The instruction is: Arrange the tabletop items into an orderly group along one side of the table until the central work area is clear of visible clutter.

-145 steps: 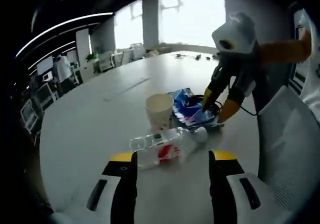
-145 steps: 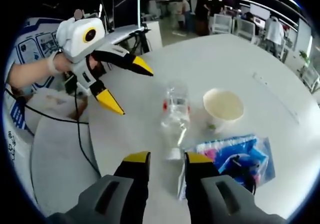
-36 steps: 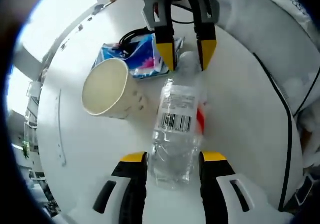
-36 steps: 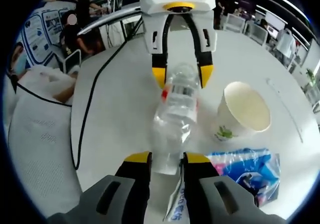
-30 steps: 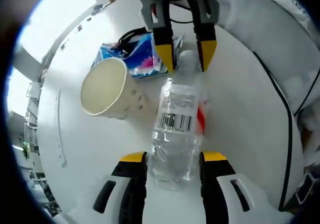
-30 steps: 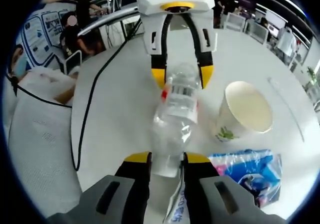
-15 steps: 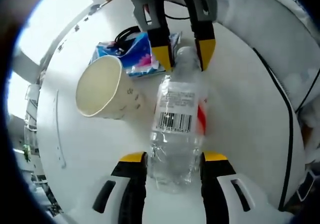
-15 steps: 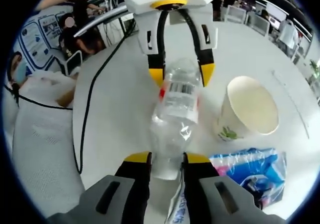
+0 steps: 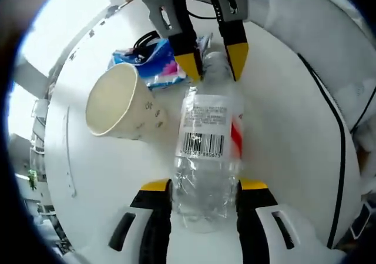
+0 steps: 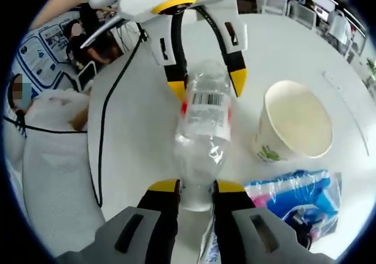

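barcode on the clear bottle (image 9: pixel 205 158) label, digits too small to read

Cup (image 9: pixel 117 108) and packet (image 9: pixel 154 64) beside bottle (image 9: pixel 205 152)

From where I stood, the bottle's (image 10: pixel 201 133) cap end was hidden between the right gripper's (image 10: pixel 195 186) jaws, and its base was tucked between the left gripper's (image 9: pixel 202 186) jaws at six o'clock in the left gripper view. The blue packet (image 10: pixel 294 196) ran off at four o'clock in the right gripper view, partly behind a jaw. The cup (image 9: pixel 120 110) covered part of the packet in the left gripper view. Whether the bottle touched the table (image 9: pixel 282 129) could not be told.
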